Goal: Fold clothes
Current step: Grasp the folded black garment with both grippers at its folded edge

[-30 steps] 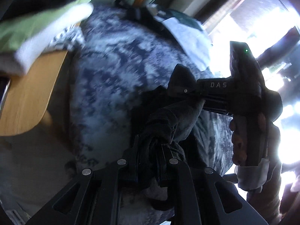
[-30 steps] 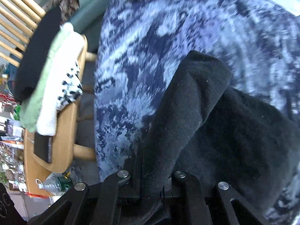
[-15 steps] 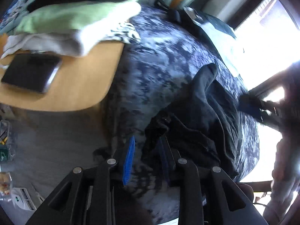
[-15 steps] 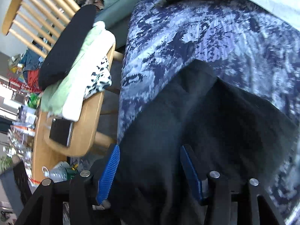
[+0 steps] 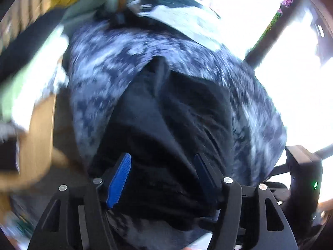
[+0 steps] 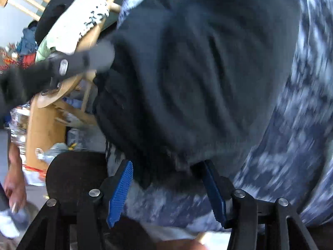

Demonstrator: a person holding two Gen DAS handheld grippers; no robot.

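Observation:
A black garment [image 5: 177, 120] lies loosely folded on a blue-and-white patterned bed cover [image 5: 100, 62]; it also shows in the right wrist view [image 6: 208, 73]. My left gripper [image 5: 164, 173] is open just above the garment's near edge, holding nothing. My right gripper [image 6: 168, 185] is open at the garment's near edge over the cover [image 6: 291, 145], holding nothing. The left gripper's body [image 6: 62, 66] crosses the left of the right wrist view. The right gripper's body [image 5: 303, 179] shows at the right of the left wrist view. Both views are motion-blurred.
A wooden chair [image 6: 62, 91] stands left of the bed with a stack of folded clothes [image 6: 83, 20] on its seat, also in the left wrist view [image 5: 29, 66]. A pale pillow [image 5: 183, 20] lies at the bed's far end. Bright windows are on the right.
Both grippers were shut on the black garment a second ago. They have opened and let it go onto the bed cover, then drawn back toward its near edge.

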